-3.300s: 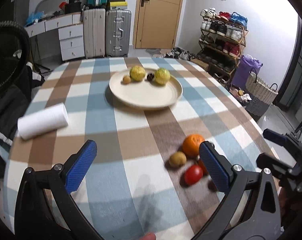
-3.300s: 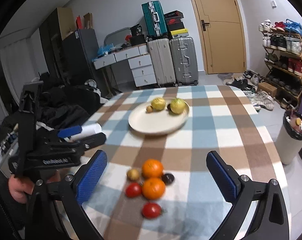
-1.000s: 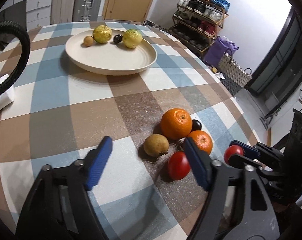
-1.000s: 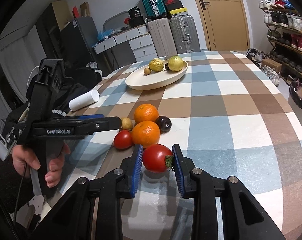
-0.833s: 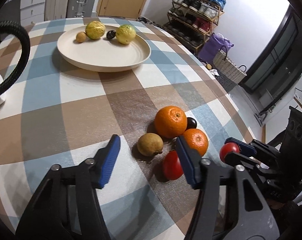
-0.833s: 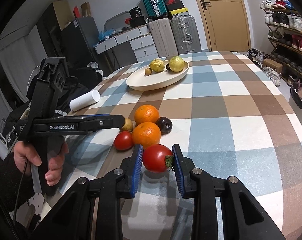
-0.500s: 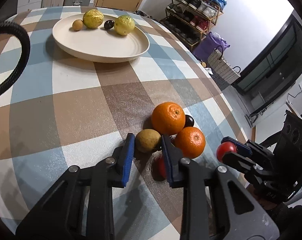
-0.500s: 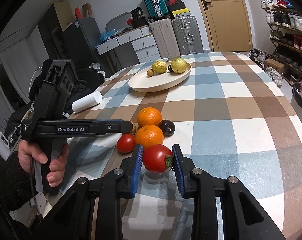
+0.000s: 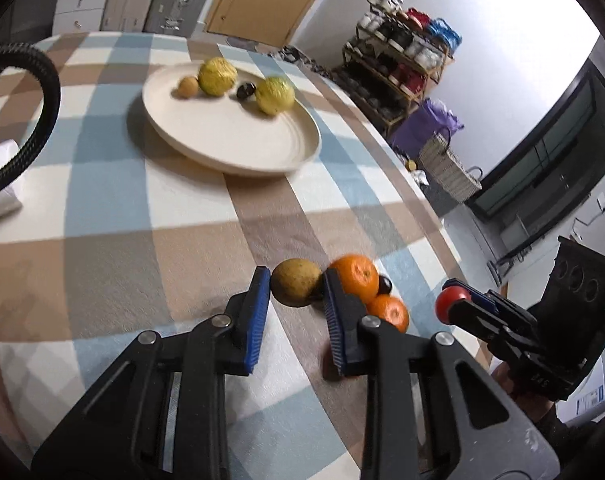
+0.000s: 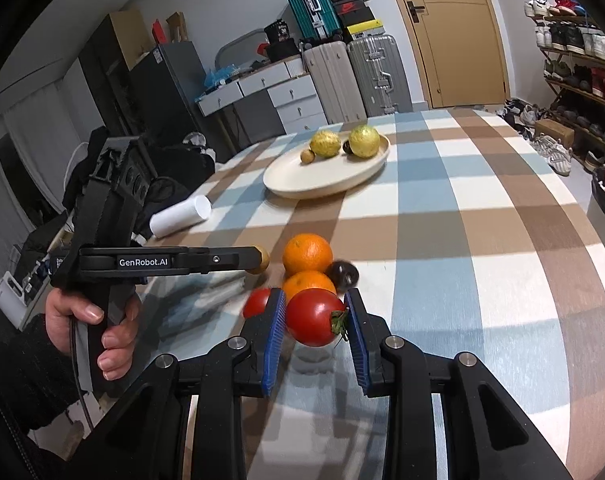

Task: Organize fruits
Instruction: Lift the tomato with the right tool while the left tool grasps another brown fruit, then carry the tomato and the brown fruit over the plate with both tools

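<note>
Cream plate (image 9: 238, 148) upper centre: two yellow fruits, small brown fruit, dark fruit inside. Left gripper (image 9: 296, 292) clamped on brown fruit (image 9: 296, 287). Right gripper (image 10: 314, 320) clamped on tomato (image 10: 314, 316), lower centre.

Both tongs are black plastic frames with ribbed blue pads and silver screw heads at the joints. The left tongs (image 9: 296, 292) carry white "GenRobot.AI" lettering on the arm and a thick braided black cable (image 9: 42, 120). The right tongs (image 10: 313, 322) show a green light on the housing. The left hand (image 10: 90, 328) emerges from a dark knitted sleeve (image 10: 18, 372).
</note>
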`<state>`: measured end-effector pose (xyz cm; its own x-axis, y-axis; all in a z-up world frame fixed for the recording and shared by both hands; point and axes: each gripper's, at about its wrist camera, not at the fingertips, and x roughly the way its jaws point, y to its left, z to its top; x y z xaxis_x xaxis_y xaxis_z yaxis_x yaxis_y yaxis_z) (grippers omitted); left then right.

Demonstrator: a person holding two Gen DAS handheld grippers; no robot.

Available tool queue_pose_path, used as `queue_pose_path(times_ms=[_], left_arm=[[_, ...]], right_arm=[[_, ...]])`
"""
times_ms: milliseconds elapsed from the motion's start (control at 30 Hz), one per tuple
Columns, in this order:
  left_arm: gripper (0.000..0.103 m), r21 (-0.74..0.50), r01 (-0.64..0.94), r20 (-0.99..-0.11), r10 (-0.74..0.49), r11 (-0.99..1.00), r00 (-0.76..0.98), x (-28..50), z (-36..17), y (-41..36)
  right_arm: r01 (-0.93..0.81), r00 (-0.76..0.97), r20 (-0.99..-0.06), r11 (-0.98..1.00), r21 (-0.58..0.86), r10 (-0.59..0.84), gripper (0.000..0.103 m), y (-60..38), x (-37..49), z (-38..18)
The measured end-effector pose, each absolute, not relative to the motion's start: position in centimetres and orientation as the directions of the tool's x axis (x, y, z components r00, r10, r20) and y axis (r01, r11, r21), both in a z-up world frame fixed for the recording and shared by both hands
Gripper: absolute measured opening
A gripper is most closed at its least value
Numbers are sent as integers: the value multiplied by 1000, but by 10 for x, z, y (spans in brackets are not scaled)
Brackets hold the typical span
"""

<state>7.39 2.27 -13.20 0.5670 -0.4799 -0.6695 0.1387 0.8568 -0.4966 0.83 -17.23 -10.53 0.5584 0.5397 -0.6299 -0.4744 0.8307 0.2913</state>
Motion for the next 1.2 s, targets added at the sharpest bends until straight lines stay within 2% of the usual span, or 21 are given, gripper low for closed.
queue_pose_path(times_ms=[367,700,867,1200], left_arm=[[24,-505,114,-615,-449,856,648,109,-101,56],[24,-495,105,-587,-421,863,691,172,-85,78],[24,-477,87,-591,-393,874,705,208,-91,80],[24,-508,46,-614,-398,860,681,262,-131,80]], right_arm=[[-483,563,-602,817,315,566,30,-164,51,-82],[-549,577,-565,792,266,590,30,-134,109,-45],[-575,574,-557,780,249,601,30,-112,151,-35],[-545,525,-622,791,280,581,30,-76,243,-59]])
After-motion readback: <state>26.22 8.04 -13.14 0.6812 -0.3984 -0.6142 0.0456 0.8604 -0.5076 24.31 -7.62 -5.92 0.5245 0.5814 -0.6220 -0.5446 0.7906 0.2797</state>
